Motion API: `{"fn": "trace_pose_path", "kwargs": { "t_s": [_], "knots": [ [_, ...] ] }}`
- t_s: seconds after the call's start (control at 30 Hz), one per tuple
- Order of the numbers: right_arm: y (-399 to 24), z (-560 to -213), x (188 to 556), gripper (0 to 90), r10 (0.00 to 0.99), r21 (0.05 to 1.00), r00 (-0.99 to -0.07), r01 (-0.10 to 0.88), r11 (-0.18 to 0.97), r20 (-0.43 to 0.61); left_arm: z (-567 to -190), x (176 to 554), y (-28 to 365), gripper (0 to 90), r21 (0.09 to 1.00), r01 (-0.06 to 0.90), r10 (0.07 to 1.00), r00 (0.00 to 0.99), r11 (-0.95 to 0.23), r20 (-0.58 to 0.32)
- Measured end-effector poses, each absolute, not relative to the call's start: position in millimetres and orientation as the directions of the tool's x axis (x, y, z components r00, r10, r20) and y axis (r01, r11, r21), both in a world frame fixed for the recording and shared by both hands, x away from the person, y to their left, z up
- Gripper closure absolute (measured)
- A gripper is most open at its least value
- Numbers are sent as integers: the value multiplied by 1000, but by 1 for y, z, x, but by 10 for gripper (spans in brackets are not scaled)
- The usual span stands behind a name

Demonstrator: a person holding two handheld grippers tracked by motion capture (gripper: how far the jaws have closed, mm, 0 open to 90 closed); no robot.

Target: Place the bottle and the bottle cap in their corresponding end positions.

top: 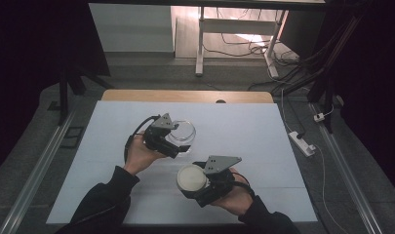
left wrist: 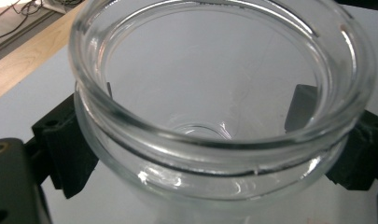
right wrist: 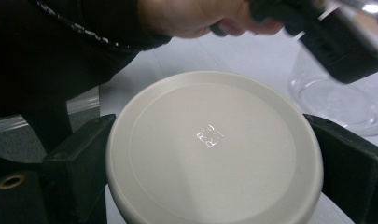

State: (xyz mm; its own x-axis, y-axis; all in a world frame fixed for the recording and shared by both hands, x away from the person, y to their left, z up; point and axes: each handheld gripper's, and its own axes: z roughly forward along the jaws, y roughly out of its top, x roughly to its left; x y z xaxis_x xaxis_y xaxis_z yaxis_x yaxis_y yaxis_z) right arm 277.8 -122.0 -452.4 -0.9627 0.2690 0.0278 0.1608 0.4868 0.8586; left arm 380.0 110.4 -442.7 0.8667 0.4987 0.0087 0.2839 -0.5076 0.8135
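On the white table (top: 244,126), the left gripper (top: 181,145) holds a clear glass jar (top: 181,132) a little left of the table's middle. In the left gripper view the glass jar (left wrist: 214,93) sits between the two black jaws, which press against its sides just under the thick rim, one at 9 o'clock and one at 3 o'clock; the mouth is open and faces the camera, and the round base shows through the glass. The jar's wall is bare and the inside looks empty. The left hand (top: 139,156) wraps the gripper's body from 7 o'clock, with a black cable looping off toward 10 o'clock.

The right gripper (top: 191,181) is clamped on a round cream-white lid (top: 191,178), at about 5 o'clock from the jar and well apart from it. In the right gripper view the lid (right wrist: 214,149) lies flat between the jaws, held by its edge at 9 and 3 o'clock, with a small embossed mark near its centre. Beyond it, at 2 o'clock, the jar (right wrist: 336,98) shows below the blurred left gripper (right wrist: 336,42), and the person's left hand (right wrist: 196,18) crosses at 12 o'clock. The right hand (top: 234,197) grips from 5 o'clock. A wooden strip (top: 185,96) edges the table's far side.
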Motion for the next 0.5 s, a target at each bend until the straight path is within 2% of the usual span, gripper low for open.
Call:
{"fn": "trace_pose_path", "kwargs": {
  "t_s": [0.5],
  "knots": [
    [-113, -482, 286, 76, 273, 848, -962, 167, 502, 27, -448, 404, 106, 75, 812, 274, 500, 866, -516, 26]
  ]
}}
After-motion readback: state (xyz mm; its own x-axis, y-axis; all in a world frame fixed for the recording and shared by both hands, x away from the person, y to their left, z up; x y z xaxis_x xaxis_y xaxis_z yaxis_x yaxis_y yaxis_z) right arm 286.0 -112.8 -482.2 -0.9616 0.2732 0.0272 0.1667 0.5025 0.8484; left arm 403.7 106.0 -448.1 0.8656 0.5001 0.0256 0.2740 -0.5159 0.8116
